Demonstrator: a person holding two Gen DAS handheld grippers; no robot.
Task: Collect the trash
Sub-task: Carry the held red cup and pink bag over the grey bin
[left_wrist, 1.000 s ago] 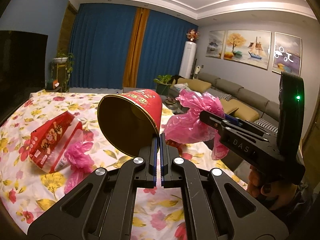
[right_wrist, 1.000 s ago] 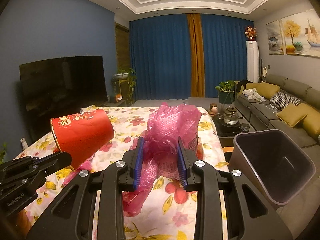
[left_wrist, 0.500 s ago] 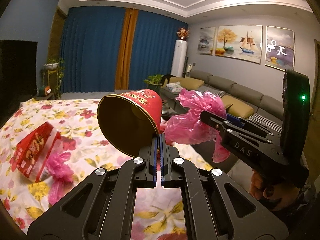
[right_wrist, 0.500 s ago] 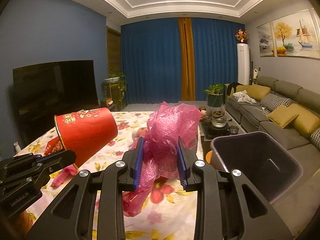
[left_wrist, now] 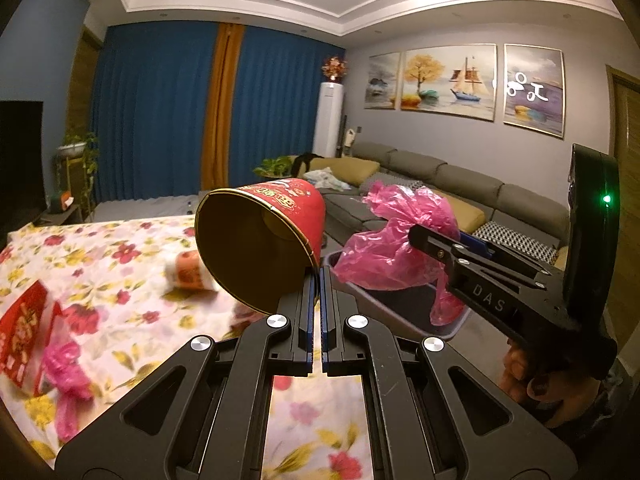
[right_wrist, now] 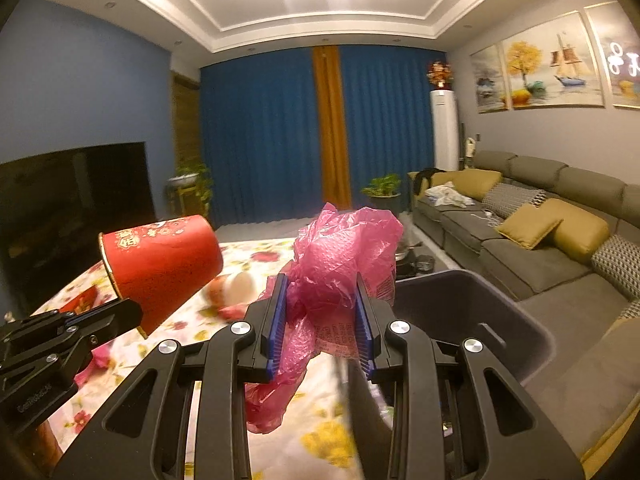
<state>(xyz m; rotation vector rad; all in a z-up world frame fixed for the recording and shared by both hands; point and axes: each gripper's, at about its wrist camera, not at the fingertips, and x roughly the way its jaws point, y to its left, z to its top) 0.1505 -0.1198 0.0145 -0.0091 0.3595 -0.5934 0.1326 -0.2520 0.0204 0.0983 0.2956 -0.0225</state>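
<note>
My left gripper [left_wrist: 319, 280] is shut on the rim of a red paper cup [left_wrist: 264, 240], held on its side in the air; the cup also shows in the right wrist view [right_wrist: 160, 268]. My right gripper [right_wrist: 322, 316] is shut on a crumpled pink plastic bag [right_wrist: 340, 264], seen from the left wrist too [left_wrist: 396, 248]. The grey trash bin [right_wrist: 480, 320] stands on the floor just right of the table, with the bag hanging over its near edge [left_wrist: 384, 308].
On the flowered tablecloth [left_wrist: 100, 264] lie a red packet [left_wrist: 20, 336] with a pink bag scrap [left_wrist: 68, 376] and a small white-and-red wrapper [left_wrist: 188, 272]. A grey sofa [right_wrist: 540, 240] runs along the right wall. A television [right_wrist: 72, 196] stands left.
Both grippers have swung right with their loads, away from the table's middle and toward the bin. The bin now sits closer under the pink bag. The red packet has slid to the left edge.
</note>
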